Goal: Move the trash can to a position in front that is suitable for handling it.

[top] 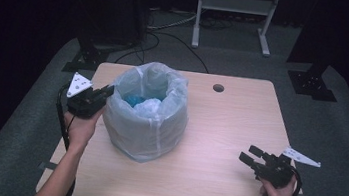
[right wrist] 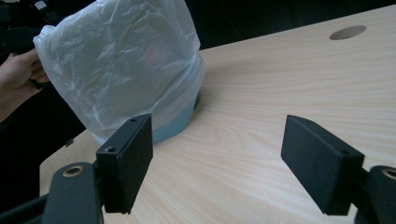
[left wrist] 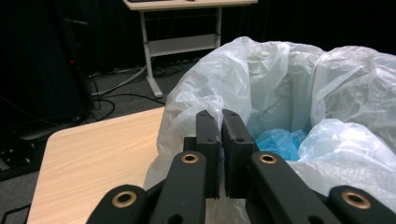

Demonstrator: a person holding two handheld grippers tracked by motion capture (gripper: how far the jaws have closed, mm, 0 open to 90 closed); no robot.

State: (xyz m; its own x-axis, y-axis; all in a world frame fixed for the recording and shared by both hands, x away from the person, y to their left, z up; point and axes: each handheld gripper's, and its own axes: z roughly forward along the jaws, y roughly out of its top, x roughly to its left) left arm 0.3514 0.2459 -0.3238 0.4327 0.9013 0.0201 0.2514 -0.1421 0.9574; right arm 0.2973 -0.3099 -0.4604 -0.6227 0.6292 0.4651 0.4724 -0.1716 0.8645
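Your left gripper (left wrist: pixel 219 135) pinches the rim of the thin, translucent white plastic bag (top: pixel 146 112) lining the bin at the table's left; it's soft, slippery, tearable. Your right gripper (right wrist: pixel 224 163) rests spread.

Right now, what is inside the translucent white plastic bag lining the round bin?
Inside the translucent white plastic bag, crumpled blue plastic and a bunched white plastic lump show. Anything beneath them is covered. The left gripper pinches the bag's rim.
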